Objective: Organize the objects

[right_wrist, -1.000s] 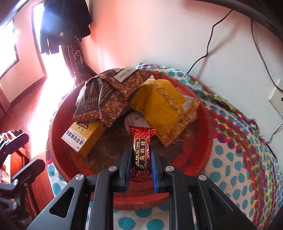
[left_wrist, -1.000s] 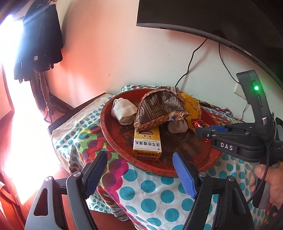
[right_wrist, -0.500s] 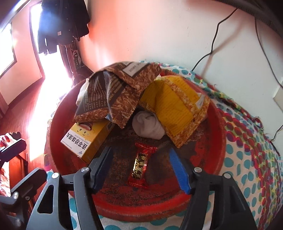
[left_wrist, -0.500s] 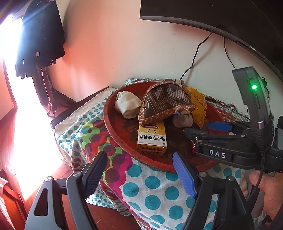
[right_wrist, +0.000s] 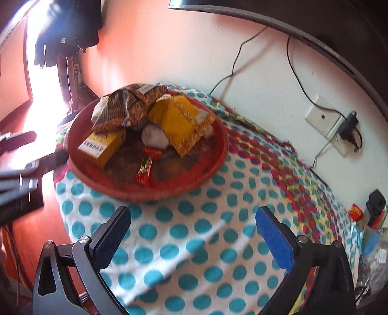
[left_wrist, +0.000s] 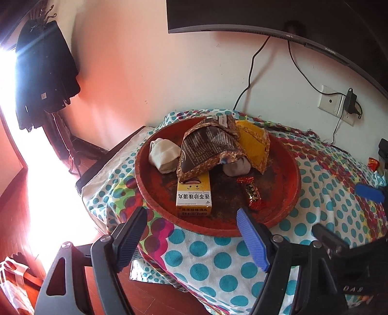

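A round red tray point(left_wrist: 208, 229) sits on a polka-dot cloth. In it lie a red-wrapped candy point(left_wrist: 252, 192), a yellow box point(left_wrist: 194, 196), a brown patterned pouch point(left_wrist: 208, 147), a yellow pouch point(left_wrist: 254, 143), a white cloth bundle point(left_wrist: 163, 155) and a grey one point(left_wrist: 236, 167). My left gripper point(left_wrist: 191, 215) hangs open before the tray's near rim, holding nothing. My right gripper point(right_wrist: 192, 213) is over the cloth, short of the tray point(right_wrist: 155, 195). Its jaws are opening wide with nothing between them, and the candy point(right_wrist: 146, 167) lies free in the tray.
The cloth-covered table point(right_wrist: 194, 242) stands against a wall with a socket and plug point(right_wrist: 325, 121) and hanging cables. A dark screen point(left_wrist: 266, 14) is mounted above. Another red candy point(right_wrist: 355, 212) and small clutter lie at the far right. Dark clothing point(left_wrist: 46, 72) hangs on the left.
My right gripper opened, let go of the red candy in the tray and pulled back off the tray over the cloth. My left gripper drew back and up a little.
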`<state>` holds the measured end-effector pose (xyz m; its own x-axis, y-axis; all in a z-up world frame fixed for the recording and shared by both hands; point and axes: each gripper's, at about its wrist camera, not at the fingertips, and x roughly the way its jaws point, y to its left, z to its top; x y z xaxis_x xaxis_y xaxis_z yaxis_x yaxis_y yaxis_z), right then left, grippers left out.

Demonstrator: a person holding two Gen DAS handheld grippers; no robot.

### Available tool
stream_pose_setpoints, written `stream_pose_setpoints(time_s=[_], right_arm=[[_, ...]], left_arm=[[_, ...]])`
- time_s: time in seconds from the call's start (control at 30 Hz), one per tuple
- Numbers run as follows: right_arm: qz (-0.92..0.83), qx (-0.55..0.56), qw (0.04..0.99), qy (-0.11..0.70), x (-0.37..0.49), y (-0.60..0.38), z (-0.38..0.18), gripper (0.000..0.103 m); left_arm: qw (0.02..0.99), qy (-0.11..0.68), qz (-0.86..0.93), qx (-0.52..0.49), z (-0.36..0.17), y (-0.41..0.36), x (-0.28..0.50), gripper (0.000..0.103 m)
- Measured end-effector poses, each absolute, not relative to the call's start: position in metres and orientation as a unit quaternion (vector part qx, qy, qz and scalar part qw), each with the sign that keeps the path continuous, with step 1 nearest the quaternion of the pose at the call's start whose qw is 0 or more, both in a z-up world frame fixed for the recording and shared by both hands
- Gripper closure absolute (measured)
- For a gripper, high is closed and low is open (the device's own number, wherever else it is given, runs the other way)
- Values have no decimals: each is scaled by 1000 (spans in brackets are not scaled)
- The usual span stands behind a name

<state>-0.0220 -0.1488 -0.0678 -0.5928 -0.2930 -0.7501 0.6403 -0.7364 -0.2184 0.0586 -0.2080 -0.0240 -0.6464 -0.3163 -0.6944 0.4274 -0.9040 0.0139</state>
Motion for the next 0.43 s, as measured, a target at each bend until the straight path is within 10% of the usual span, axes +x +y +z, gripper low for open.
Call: stream_pose_setpoints(time_s=[0.43], right_arm=[[-850,390,285,212,-10,-135,-77,1]], left_arm=[[150,112,-908,376,-7,-196,40,24]])
